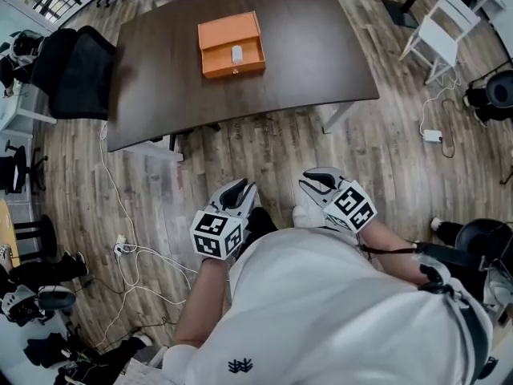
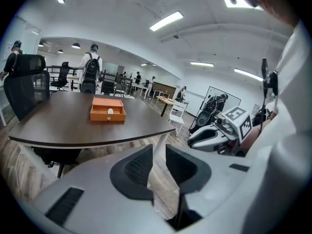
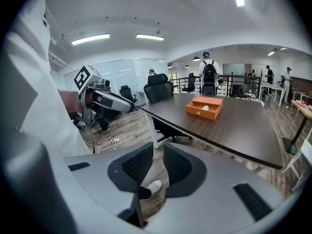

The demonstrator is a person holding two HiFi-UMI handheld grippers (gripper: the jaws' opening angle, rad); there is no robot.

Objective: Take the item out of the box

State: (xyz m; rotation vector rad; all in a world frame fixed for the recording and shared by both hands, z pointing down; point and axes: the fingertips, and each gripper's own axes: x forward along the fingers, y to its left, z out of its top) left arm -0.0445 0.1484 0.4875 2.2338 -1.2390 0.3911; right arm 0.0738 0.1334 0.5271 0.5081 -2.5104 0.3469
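An open orange box lies on the dark brown table, far ahead of me. A small white item rests inside it. Both gripper views show the box with the white item in it, well out of reach. My left gripper and right gripper hang close to my body over the wooden floor. A narrow gap separates the jaws of the left gripper, and nothing lies in it. The right gripper stands the same way, empty.
A black office chair stands at the table's left end and a white chair at the far right. White cables trail over the floor to my left. People stand beyond the table.
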